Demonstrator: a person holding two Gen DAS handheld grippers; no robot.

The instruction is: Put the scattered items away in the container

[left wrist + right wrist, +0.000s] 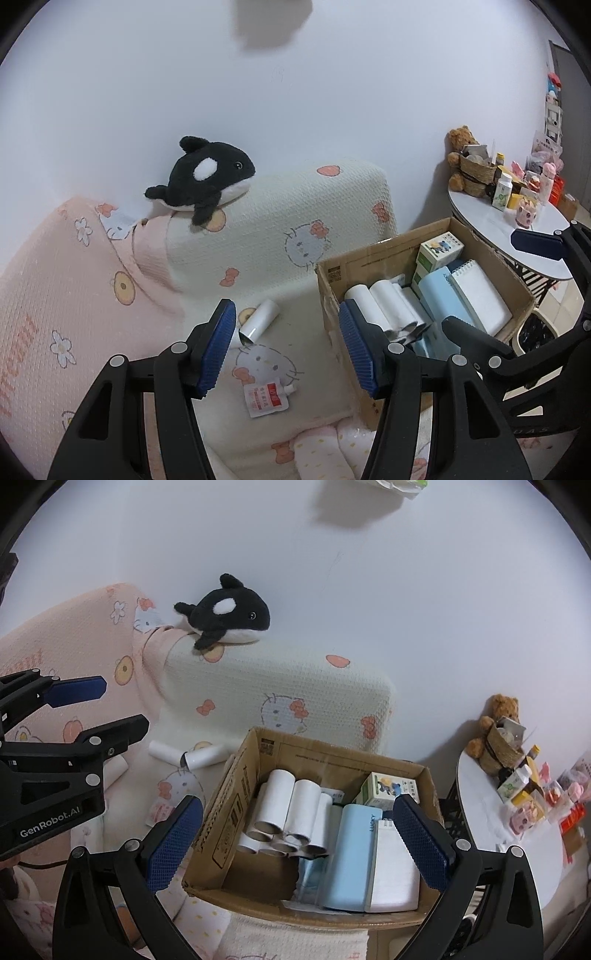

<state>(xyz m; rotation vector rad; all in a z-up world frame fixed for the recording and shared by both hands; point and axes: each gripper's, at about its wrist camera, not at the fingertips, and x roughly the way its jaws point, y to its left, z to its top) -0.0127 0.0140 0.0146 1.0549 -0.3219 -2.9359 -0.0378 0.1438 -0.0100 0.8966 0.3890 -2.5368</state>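
A cardboard box (332,751) stands on the sofa seat and holds several white paper rolls (295,812), a pale blue case (351,853), a spiral notepad (395,871) and a small carton (388,790). My right gripper (297,842) hangs open above the box, nothing between its pads. My left gripper (286,347) is open over the seat, left of the box (332,288). Just beyond its pads lies a loose white roll (258,321), and a red-and-white pouch (267,398) lies nearer. The right wrist view shows two loose rolls (203,758) beside the box.
A black-and-white orca plush (203,177) sits on top of the sofa back against the wall. A round white side table (498,218) crowded with bottles, a basket and a teddy bear (460,147) stands right of the box.
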